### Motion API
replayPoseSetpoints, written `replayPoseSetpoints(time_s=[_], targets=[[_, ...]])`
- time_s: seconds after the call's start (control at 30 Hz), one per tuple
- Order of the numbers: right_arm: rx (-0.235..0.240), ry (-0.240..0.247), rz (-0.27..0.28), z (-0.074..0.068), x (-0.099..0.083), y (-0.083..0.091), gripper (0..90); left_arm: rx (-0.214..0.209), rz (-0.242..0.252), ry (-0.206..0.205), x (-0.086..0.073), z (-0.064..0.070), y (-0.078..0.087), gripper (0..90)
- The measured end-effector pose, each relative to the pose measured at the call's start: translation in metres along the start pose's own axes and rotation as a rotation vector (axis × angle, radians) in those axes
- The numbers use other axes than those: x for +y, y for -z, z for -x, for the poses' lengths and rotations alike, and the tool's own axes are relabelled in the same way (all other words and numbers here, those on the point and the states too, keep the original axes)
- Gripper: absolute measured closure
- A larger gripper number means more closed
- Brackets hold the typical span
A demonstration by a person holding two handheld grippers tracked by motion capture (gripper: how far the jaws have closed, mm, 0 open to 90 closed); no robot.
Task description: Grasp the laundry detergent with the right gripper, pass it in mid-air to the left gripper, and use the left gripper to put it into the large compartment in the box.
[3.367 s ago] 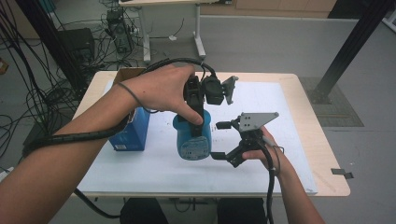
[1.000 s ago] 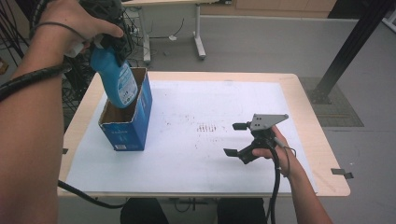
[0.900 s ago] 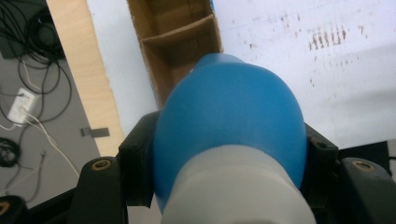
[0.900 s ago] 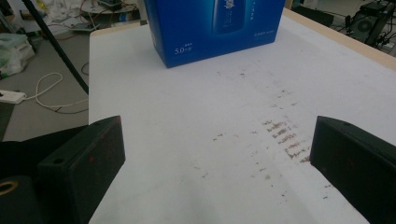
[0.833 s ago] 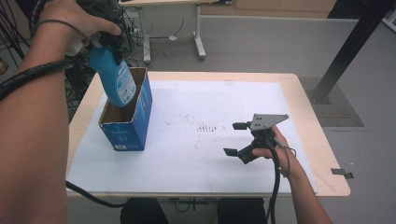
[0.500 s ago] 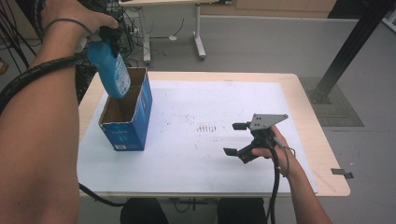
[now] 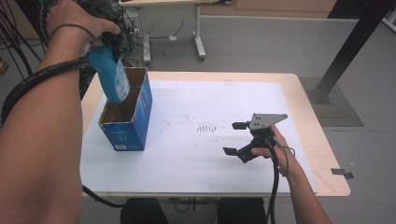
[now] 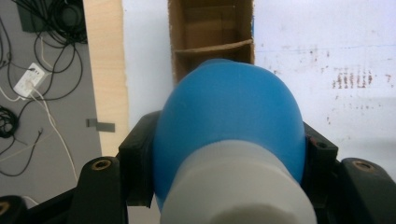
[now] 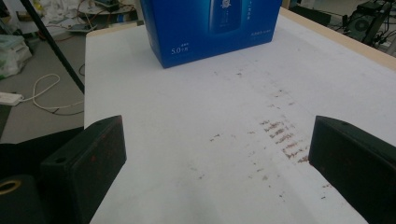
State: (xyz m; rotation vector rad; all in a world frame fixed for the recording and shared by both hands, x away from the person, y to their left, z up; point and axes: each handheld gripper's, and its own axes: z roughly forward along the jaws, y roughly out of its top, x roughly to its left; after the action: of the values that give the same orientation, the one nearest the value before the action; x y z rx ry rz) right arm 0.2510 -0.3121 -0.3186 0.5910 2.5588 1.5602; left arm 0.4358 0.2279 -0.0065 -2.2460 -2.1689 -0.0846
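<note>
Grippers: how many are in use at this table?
2. The left gripper holds a blue bottle above the open box; the right gripper hovers open over the white sheet.

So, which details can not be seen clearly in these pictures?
- Bottle bottom, high view: hidden behind the box wall.
- Bottle label, left gripper view: hidden behind its white cap.
- Box top, right gripper view: cut off by the edge.
- Box print, high view: too small.
</note>
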Motion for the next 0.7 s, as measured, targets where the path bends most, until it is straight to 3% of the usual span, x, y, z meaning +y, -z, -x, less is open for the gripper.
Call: replayPoseSetpoints(time_s=[0.3, 0.7], targets=[[0.001, -0.001, 0.003, 0.0, -0.001, -0.001, 4.3, -0.007, -0.001, 0.006, -0.002, -0.006, -0.016, 37.6], [0.0, -0.011, 0.005, -0.001, -0.004, -0.003, 4.3, -0.023, -0.044, -0.01, 0.001, -0.006, -0.045, 37.6]])
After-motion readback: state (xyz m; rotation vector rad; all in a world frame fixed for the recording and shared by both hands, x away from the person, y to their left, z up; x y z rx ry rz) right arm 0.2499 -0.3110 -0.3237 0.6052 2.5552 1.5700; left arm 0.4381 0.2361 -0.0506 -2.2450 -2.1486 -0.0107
